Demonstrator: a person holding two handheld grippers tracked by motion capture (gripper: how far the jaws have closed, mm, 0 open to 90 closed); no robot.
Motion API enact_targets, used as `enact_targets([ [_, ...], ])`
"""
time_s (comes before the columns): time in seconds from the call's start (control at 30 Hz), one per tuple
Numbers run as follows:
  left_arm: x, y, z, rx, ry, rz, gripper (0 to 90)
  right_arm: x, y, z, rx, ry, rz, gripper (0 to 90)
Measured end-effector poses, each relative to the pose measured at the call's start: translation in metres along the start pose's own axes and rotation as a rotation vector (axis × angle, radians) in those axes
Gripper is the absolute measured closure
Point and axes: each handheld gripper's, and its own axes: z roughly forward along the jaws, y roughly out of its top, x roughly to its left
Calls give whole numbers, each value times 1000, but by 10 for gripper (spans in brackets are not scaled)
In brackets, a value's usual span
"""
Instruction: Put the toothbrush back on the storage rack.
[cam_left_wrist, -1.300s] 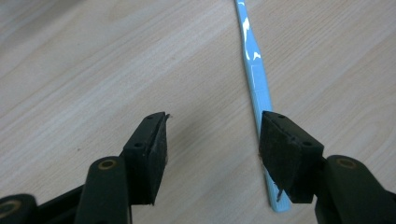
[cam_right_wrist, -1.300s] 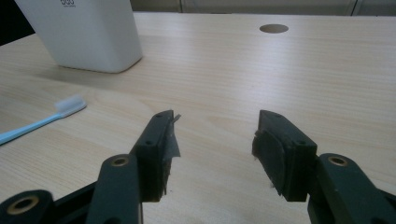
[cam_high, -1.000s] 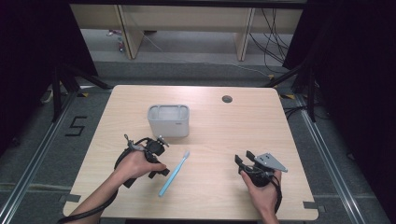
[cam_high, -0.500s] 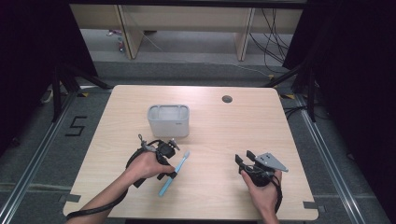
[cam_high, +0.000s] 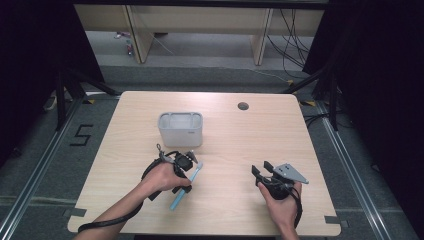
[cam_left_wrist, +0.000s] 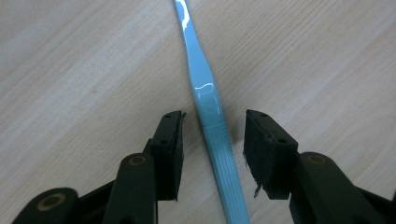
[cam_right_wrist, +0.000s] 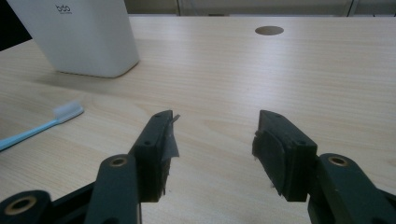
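Note:
A light blue toothbrush lies flat on the wooden table, its white bristle head toward the white holder cup. My left gripper hovers over it, open, and in the left gripper view the toothbrush handle runs between the two jaws with a gap on each side. My right gripper rests open at the front right, with nothing between its jaws. The right gripper view has the toothbrush head at left and the cup at upper left.
A round cable hole sits near the table's far edge, also seen as the hole in the right gripper view. A cable trails from my left gripper along the forearm. Dark floor and metal frames surround the table.
My left gripper moved right from beside the toothbrush to directly over its handle, straddling it. The right gripper stayed in place.

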Motion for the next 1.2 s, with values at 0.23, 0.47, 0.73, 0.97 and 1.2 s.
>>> enact_targets([
  [0.23, -2, 4, -1, 34, 27, 26, 611, 0, 1, 0, -4, 0, 0, 470],
  [0.47, -4, 6, 1, 58, 46, 51, 633, 1, 1, -1, 5, 19, 28, 469],
  [0.73, -5, 9, 1, 91, 73, 112, 697, 1, 2, -1, 1, 18, 21, 467],
  [0.97, -5, 10, 1, 102, 98, 161, 773, 1, 1, 0, 3, 22, 28, 466],
  [1.2, -5, 9, 1, 113, 103, 191, 779, 1, 2, -1, -6, 16, 17, 467],
])
